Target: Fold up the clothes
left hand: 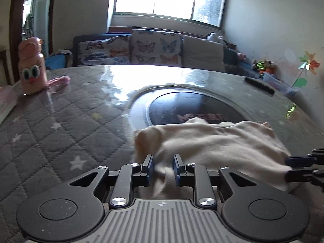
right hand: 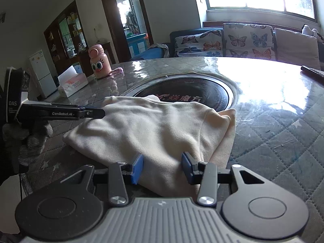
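A cream garment (left hand: 212, 141) (right hand: 151, 125) lies folded in a thick pad on the quilted grey table (left hand: 50, 133) (right hand: 283, 141), its far edge over a round black inset (right hand: 192, 93). My left gripper (left hand: 163, 169) has the garment's near left edge bunched between its blue pads, and the cloth fills the gap. From the right wrist view its tip (right hand: 99, 113) sits at the garment's far left corner, held by a gloved hand (right hand: 30, 137). My right gripper (right hand: 162, 168) (left hand: 291, 168) is shut on the garment's near right edge, with a thick fold between its pads.
A pink cartoon bottle (left hand: 31, 66) (right hand: 99, 62) and a tissue box (right hand: 73, 83) stand at the table's far left. A black remote (left hand: 259, 86) (right hand: 311, 70) lies at the far right. A sofa with butterfly cushions (left hand: 158, 48) runs behind the table.
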Demonstrator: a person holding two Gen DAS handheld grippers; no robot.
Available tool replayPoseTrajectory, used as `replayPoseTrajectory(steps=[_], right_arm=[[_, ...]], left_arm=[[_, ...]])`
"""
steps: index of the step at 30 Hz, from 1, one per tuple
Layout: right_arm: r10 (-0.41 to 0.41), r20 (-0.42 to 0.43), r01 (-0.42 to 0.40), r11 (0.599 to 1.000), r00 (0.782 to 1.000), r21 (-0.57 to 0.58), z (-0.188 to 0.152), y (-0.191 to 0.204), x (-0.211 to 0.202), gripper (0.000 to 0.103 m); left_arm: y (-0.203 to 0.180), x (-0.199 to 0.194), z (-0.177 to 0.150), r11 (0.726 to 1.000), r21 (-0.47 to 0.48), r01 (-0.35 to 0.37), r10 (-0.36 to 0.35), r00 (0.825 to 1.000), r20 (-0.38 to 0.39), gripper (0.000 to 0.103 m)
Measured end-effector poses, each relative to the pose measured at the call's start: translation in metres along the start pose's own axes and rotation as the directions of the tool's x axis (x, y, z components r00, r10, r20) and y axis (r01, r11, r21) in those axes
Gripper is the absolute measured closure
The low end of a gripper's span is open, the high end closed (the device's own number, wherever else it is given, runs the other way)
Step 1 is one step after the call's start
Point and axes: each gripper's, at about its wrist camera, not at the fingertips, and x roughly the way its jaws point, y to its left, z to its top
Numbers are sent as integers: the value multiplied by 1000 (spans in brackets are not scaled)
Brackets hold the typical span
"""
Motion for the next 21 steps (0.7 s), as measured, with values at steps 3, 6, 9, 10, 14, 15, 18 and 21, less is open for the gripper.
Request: replayPoseTrajectory(steps=[3, 6, 9, 10, 14, 15, 18, 21], right_arm=[[5, -1, -5, 1000, 1000, -2, 5, 1, -1, 61], [15, 19, -15, 1000, 1000, 3, 14, 0, -4, 61], [11, 38, -11, 1000, 999, -3, 27, -3, 1, 60], [6, 43, -6, 1000, 999, -8, 32, -4, 3, 60], [0, 31, 0, 1000, 1000, -4, 47, -13, 26, 60], [-2, 27, 2, 1000, 1000, -3, 50, -16, 32, 60], [-17, 14, 17, 1000, 1000, 0, 56, -22, 48, 60], [-40, -16, 40, 999, 999, 16, 56, -31, 62, 61]], left_arm=[[-1, -5, 2, 1000, 6, 6, -6, 1000, 11, 76], [-10, -13, 9, 1000, 30, 2, -4, 999, 49, 78], [-18, -16, 17, 999, 39, 26, -29, 997, 78, 78], [-20, -14, 20, 998, 43, 35, -38, 996, 78, 78], [-24, 5, 25, 997, 56, 53, -55, 997, 46, 78], [-23, 10, 25, 997, 53, 49, -51, 998, 36, 78], [-17, 23, 24, 999, 44, 26, -26, 1000, 8, 78], [-8, 31, 21, 1000, 30, 4, -3, 1000, -18, 79]])
